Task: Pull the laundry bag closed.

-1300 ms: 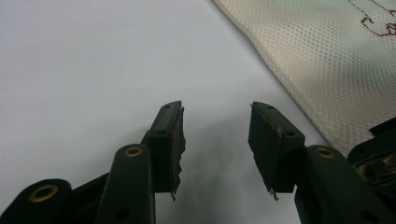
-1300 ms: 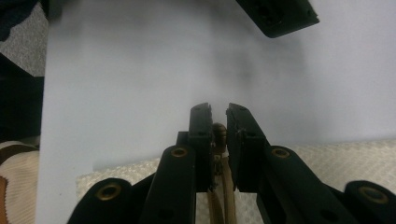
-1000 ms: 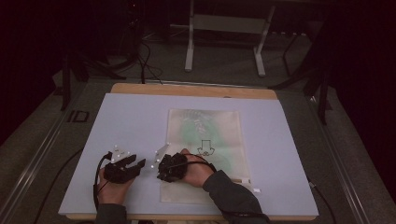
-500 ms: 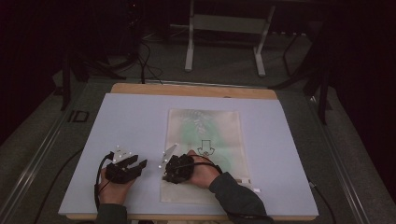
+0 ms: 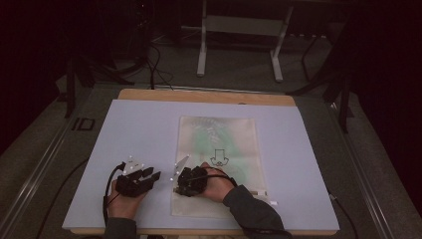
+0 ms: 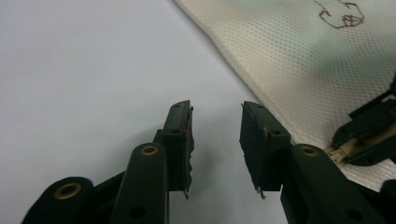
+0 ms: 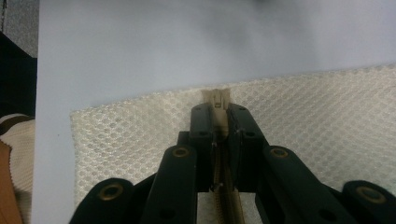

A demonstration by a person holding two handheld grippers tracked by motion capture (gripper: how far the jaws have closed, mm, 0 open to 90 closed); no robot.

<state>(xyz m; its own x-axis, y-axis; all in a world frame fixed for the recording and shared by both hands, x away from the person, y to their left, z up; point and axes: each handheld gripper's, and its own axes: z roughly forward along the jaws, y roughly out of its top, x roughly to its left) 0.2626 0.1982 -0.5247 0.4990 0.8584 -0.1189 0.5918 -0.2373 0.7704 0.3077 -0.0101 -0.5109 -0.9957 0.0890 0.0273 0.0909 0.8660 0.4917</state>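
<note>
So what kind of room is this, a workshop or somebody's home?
Most likely a lab or recording studio, not a home. A lone work table with a pale mat stands in a dark room, cables trail over the floor, and the legs of a metal stand rise behind it.

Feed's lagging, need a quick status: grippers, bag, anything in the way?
Right gripper shut on zipper pull, at mesh bag's near-left edge. Left gripper open, on bare mat beside bag. Nothing in the way.
</note>
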